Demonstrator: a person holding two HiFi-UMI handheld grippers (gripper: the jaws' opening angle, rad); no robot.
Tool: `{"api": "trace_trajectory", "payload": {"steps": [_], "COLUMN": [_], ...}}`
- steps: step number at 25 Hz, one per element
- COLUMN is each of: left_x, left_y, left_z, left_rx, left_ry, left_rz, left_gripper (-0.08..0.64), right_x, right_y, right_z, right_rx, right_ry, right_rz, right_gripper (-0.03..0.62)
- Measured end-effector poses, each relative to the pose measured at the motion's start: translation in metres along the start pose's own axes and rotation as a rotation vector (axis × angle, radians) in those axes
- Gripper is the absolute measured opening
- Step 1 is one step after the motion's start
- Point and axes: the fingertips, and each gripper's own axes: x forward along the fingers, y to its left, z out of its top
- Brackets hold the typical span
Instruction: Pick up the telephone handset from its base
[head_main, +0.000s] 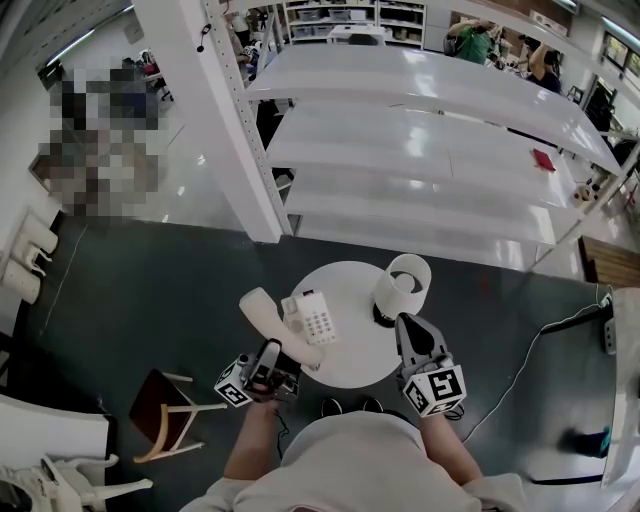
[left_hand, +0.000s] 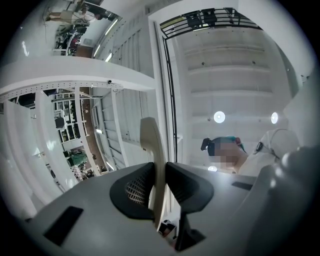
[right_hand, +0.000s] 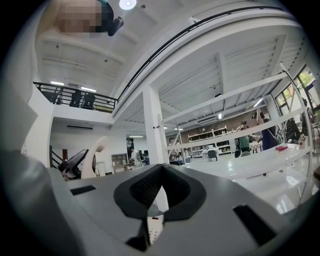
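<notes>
On the small round white table (head_main: 352, 368) sits the white telephone base (head_main: 318, 318), keypad facing up. The cream handset (head_main: 268, 312) is off the base and tilted up to its left. My left gripper (head_main: 278, 352) is shut on the handset's lower end. In the left gripper view the handset (left_hand: 151, 142) stands upright between the pads of the left gripper (left_hand: 160, 172). My right gripper (head_main: 408, 322) hovers over the table's right side, shut with nothing in it. In the right gripper view its jaws (right_hand: 161, 167) meet at the tips, and the handset (right_hand: 97, 155) shows at the left.
A white cylinder-shaped lamp (head_main: 403, 283) stands on the table just beyond the right gripper. A wooden chair (head_main: 165, 410) stands on the dark floor at the left. White shelving (head_main: 420, 170) and a white pillar (head_main: 215, 120) rise behind. A cable (head_main: 520, 370) runs across the floor at the right.
</notes>
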Motion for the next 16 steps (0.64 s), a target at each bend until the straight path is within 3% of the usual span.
{"api": "trace_trajectory", "payload": {"steps": [16], "left_x": [0.0008], "left_y": [-0.0024], "left_z": [-0.0045], "left_rx": [-0.011], "left_ry": [0.016], "left_rz": [-0.006], "left_gripper": [0.095], "right_x": [-0.0012], "right_y": [0.0033], "right_z": [-0.0027], "right_rx": [-0.002], "right_ry": [0.001], "right_rz": [0.012], "right_gripper": [0.008]}}
